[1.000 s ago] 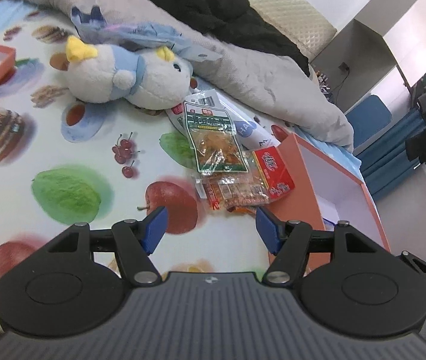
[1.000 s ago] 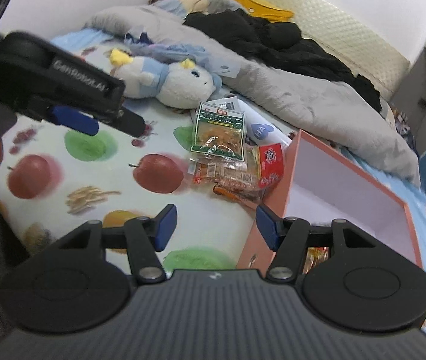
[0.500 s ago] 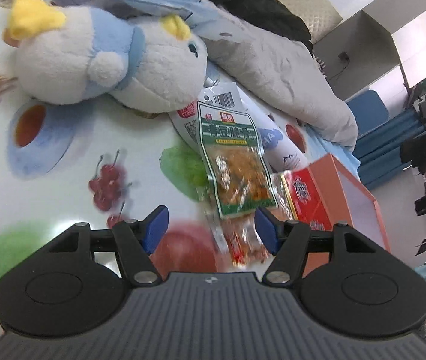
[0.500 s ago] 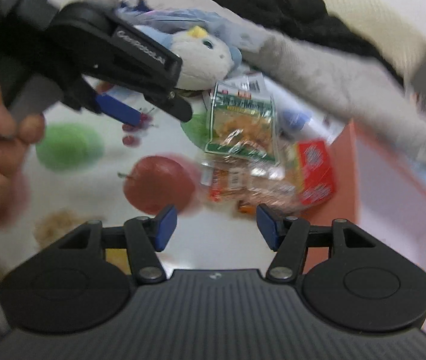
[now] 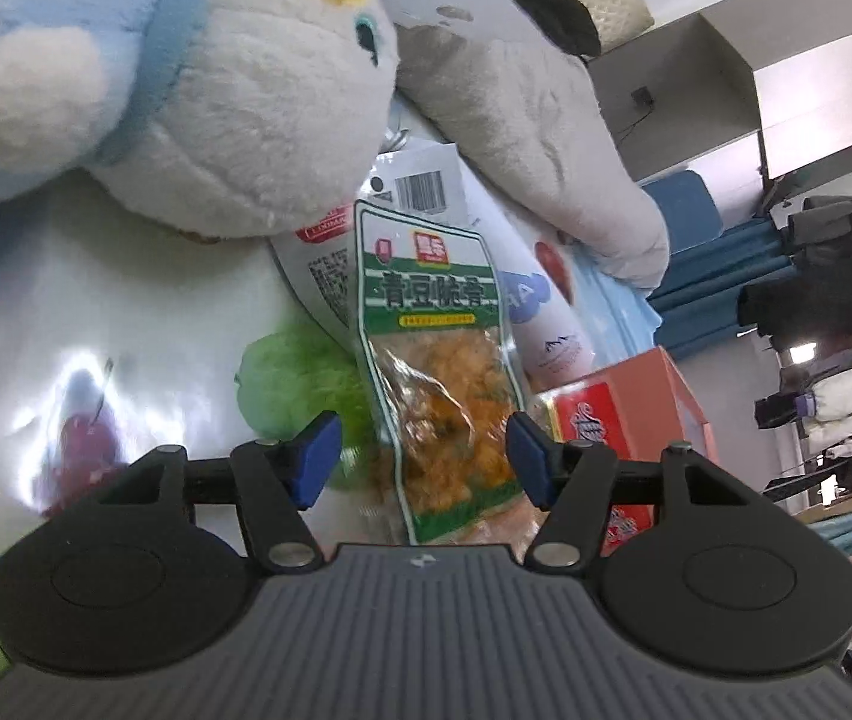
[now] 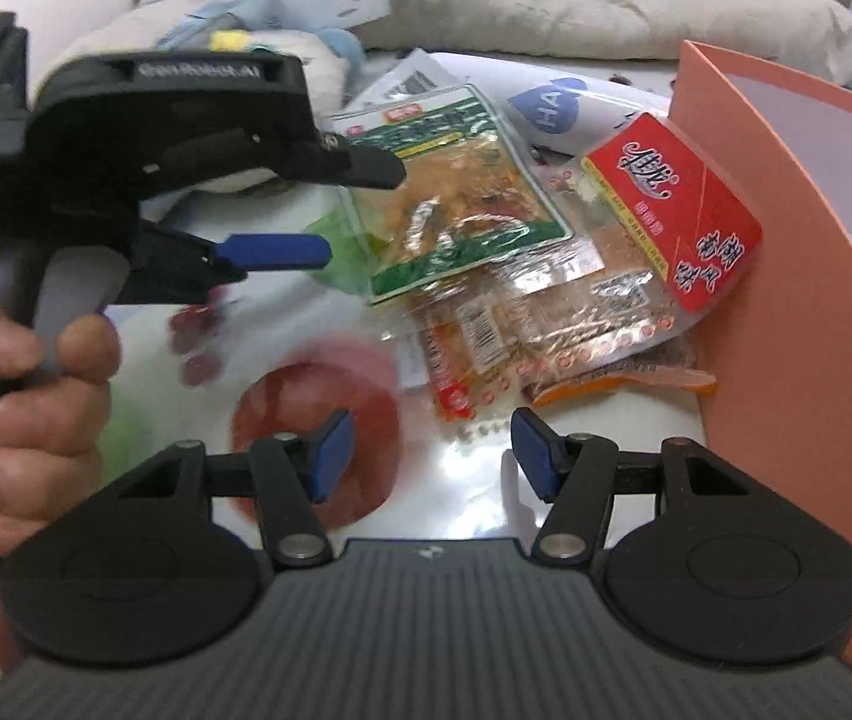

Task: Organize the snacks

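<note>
A pile of snacks lies on the fruit-print sheet [image 6: 318, 414] against the orange box [image 6: 786, 360]. On top is a green packet [image 5: 432, 324] [image 6: 456, 192], with a red packet [image 6: 672, 204] [image 5: 594, 420], a clear packet of red strips [image 6: 534, 336] and an orange packet [image 6: 624, 381] beside and below it. My left gripper [image 5: 424, 459] [image 6: 354, 210] straddles the green packet's lower end, its jaws closing, the pads not visibly pressing on it. My right gripper [image 6: 432, 453] hovers just short of the clear packet, jaws closing with nothing between them.
A white and blue plush toy [image 5: 186, 90] [image 6: 318, 66] lies right behind the snacks. A white pouch [image 5: 540, 312] sits under the green packet. A grey blanket [image 5: 516, 90] bunches up farther back. A hand [image 6: 36, 396] holds the left gripper's grip.
Both grippers have come down and closer to the snack pile. The left one has moved in over the green packet, and both pairs of jaws have narrowed slightly.
</note>
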